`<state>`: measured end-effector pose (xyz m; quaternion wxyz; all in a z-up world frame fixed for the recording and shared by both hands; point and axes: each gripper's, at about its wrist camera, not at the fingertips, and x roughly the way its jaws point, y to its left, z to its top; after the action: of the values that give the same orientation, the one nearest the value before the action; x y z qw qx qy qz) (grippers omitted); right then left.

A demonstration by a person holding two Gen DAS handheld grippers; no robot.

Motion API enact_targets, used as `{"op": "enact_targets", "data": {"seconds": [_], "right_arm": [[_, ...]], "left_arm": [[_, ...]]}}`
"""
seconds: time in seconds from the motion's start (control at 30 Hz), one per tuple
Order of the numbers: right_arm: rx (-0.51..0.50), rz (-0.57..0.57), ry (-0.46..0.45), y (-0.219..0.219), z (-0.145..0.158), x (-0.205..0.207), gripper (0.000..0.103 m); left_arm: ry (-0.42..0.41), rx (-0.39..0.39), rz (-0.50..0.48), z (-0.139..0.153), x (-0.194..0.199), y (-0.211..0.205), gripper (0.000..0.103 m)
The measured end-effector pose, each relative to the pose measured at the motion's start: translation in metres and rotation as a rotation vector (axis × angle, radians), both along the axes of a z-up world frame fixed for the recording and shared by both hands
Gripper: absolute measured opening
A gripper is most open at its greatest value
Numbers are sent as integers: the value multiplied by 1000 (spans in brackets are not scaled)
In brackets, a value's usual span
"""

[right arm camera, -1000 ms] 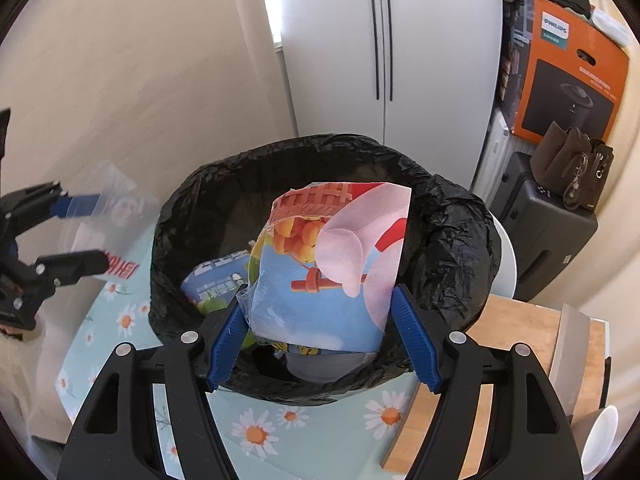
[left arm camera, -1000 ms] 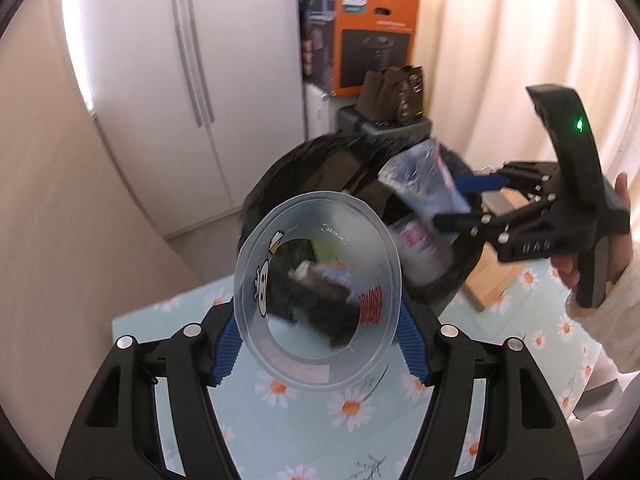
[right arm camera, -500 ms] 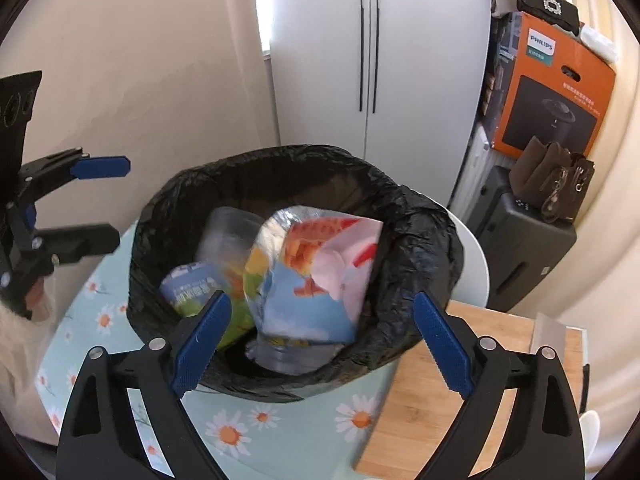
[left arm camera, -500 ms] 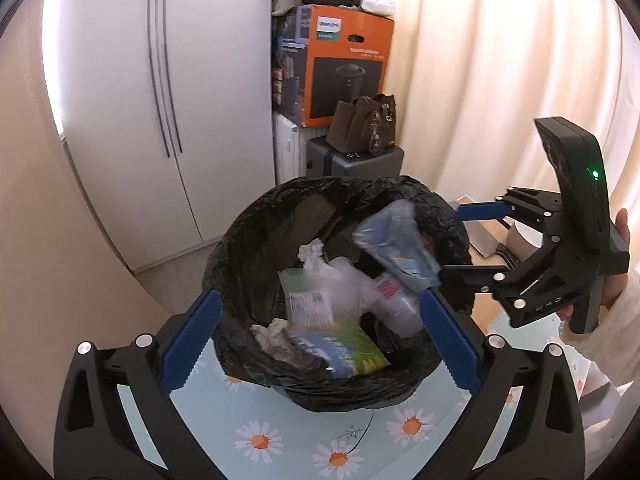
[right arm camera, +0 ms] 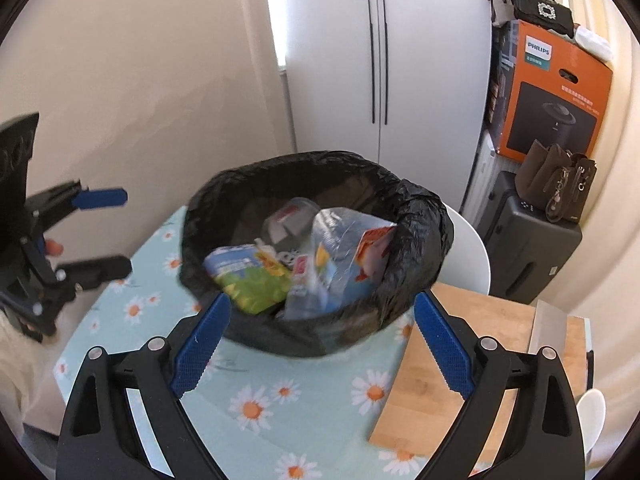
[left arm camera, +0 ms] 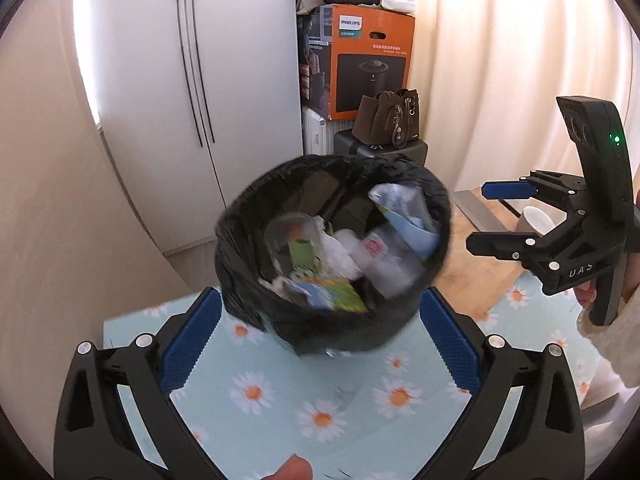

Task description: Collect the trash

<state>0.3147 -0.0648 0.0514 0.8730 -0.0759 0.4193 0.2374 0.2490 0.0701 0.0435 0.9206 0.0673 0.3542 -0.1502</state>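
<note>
A bin lined with a black bag [left arm camera: 240, 240] [right arm camera: 420, 208] stands on the daisy tablecloth [left arm camera: 280, 400]. Inside it lie a clear plastic cup [left arm camera: 288, 236] [right arm camera: 288, 220], a colourful snack wrapper [left arm camera: 404, 216] [right arm camera: 360, 256], a green packet [right arm camera: 252, 280] and other litter. My left gripper [left arm camera: 320, 312] [right arm camera: 110, 232] is open with nothing between its blue pads, just short of the bin's near side. My right gripper [right arm camera: 322, 312] [left arm camera: 496, 216] is also open and holds nothing, on the bin's right side in the left wrist view.
A wooden cutting board [right arm camera: 460, 360] with a cleaver blade [right arm camera: 548, 328] lies right of the bin, a white bowl [left arm camera: 536, 220] beyond. A white chair back [right arm camera: 468, 248], a dark suitcase [right arm camera: 528, 256] and an orange box [right arm camera: 556, 92] stand behind. A wall is on the left.
Both grippers opened. The clear cup left the left gripper and the wrapper left the right one, both falling into the bin. Both grippers then drew back from it.
</note>
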Motion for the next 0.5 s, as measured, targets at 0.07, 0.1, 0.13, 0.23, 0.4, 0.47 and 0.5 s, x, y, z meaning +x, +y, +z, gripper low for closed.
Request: {"op": "enact_targets", "data": {"seconds": [0.07, 0.1, 0.13, 0.23, 0.4, 0.47, 0.5], "right_arm": [[3, 13, -8, -5, 7, -13, 89], [2, 20, -16, -8, 11, -23, 90], [2, 26, -17, -11, 14, -29, 90], [-12, 44, -18, -18, 19, -48, 90], [-30, 74, -2, -30, 21, -76, 91], [-43, 87, 9, -33, 19, -85, 91], [-47, 89, 3, -35, 19, -91, 91]], "left_arm": [[0, 3, 55, 1, -17, -7, 97], [6, -4, 64, 1, -22, -9, 97], [14, -20, 73, 1, -29, -11, 97], [41, -37, 107, 0, -53, -18, 97], [50, -18, 148, -4, -90, -28, 97], [53, -37, 168, -5, -104, -28, 97], [55, -40, 178, -6, -109, -28, 97]]}}
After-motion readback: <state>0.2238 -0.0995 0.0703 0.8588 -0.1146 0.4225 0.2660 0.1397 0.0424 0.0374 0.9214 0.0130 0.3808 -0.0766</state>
